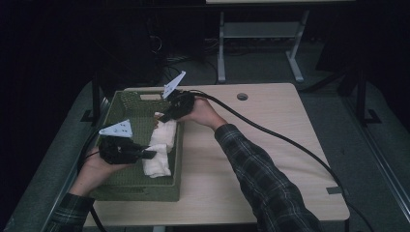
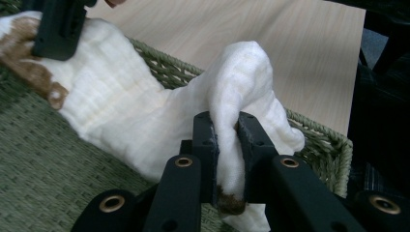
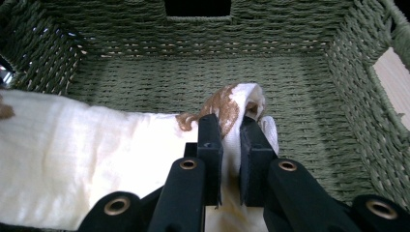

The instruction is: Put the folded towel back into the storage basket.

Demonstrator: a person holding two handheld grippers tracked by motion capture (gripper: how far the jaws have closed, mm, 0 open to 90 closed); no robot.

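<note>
You have the white cloth [image 1: 160, 147] pinched at both ends, and it lies stretched along the right-hand side of the green woven basket [image 1: 126, 108], mostly inside it and resting against that side wall. The basket itself sits on the left part of the wooden table [image 1: 270, 145], close to the table's near-left corner.

Your left gripper [image 1: 151, 154] is over the basket's near half, pointing across toward its right wall. In the left gripper view its jaws are clamped on a raised fold of the cloth [image 2: 229, 96], which bulges up above the pads [image 2: 207, 140] and hangs down between them, with a brown patch on the bit that dangles below. Behind that fold the cloth runs away over the basket rim [image 2: 164, 65], and your other gripper bites its far end at the top-left of that view.

Your right gripper [image 1: 164, 117] is at the basket's far-right part, pointing down into it. In the right gripper view [image 3: 231, 130] its jaws are clenched on a corner of the cloth [image 3: 72, 159] that carries brown markings; that corner stands up just above the pads, and the rest of the cloth spreads away to the left over the basket floor [image 3: 300, 145]. The basket's far wall with its handle cut-out [image 3: 197, 7] faces that gripper
</note>
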